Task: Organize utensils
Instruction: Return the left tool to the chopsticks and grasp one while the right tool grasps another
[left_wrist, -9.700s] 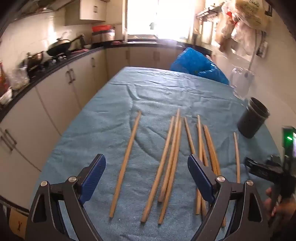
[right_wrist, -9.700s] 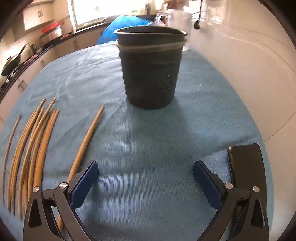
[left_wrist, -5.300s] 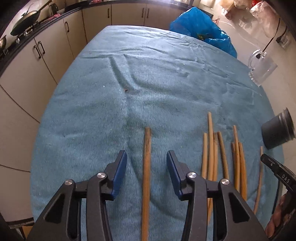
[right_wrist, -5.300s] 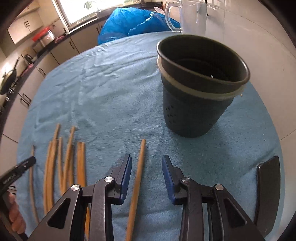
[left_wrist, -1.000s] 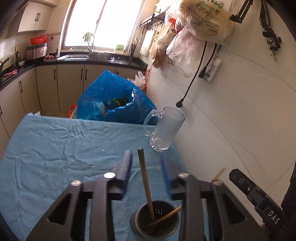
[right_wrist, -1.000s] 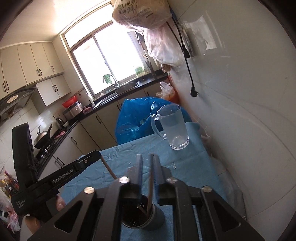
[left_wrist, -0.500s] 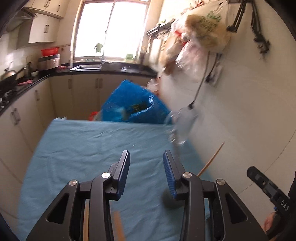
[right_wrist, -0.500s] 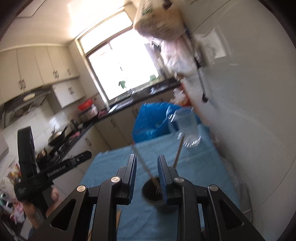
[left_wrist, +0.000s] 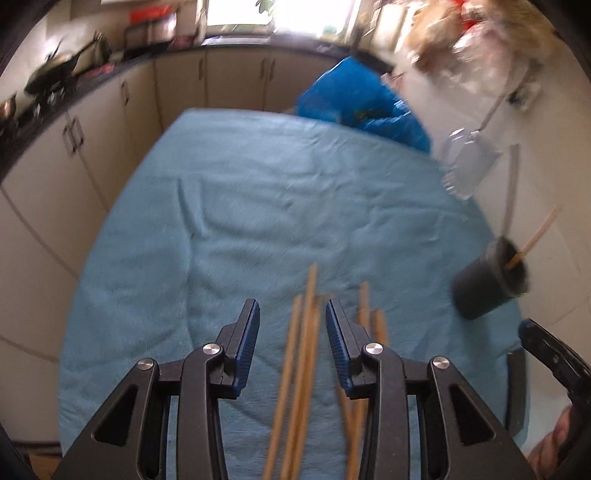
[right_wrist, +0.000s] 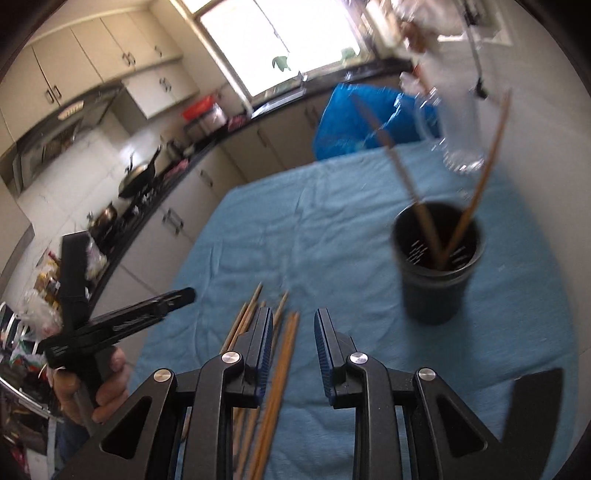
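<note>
Several wooden chopsticks (left_wrist: 301, 369) lie side by side on the blue cloth, and the motion blurs them. My left gripper (left_wrist: 291, 326) hangs above them, open and holding nothing; the sticks show through the gap between its blue pads. My right gripper (right_wrist: 293, 341) is also open and holds nothing, over the same chopsticks (right_wrist: 280, 373). A black perforated holder (right_wrist: 437, 258) stands at the right with two chopsticks (right_wrist: 476, 192) leaning in it. The left wrist view shows this holder (left_wrist: 487, 284) at the far right.
A clear glass mug (right_wrist: 458, 140) and a blue plastic bag (left_wrist: 362, 107) sit at the table's far end. A black phone (right_wrist: 532, 406) lies near the right edge. Kitchen cabinets (left_wrist: 74, 155) run along the left. A hand (right_wrist: 107, 384) holds the left gripper's handle.
Both grippers have swung away from the holder and down toward the chopsticks on the cloth. The two chopsticks stay in the holder. The jaws stand slightly apart, as half a second ago.
</note>
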